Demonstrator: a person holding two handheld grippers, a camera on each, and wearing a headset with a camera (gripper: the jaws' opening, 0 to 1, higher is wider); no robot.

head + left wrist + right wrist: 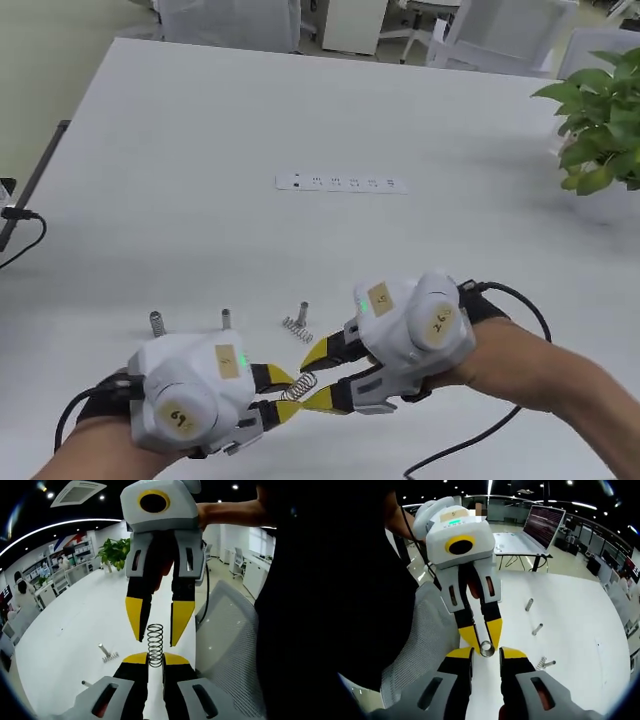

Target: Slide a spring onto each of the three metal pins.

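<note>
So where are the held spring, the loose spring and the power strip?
held spring (155, 642): left gripper view, middle coils.
loose spring (296, 329): head view, mid-length.
power strip (340, 183): head view, top face.

3 pins (226, 319) in a row on table (200, 150), spring (296, 327) beside the rightmost, power strip (341, 183) behind

Three pins (226, 318), three springs (295, 328), two tongs (294, 393) (316, 381)

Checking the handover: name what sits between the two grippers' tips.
A spring, pinched by the left gripper, with its free end between the right gripper's open jaws and seemingly not touching them. The left gripper view shows this.
</note>
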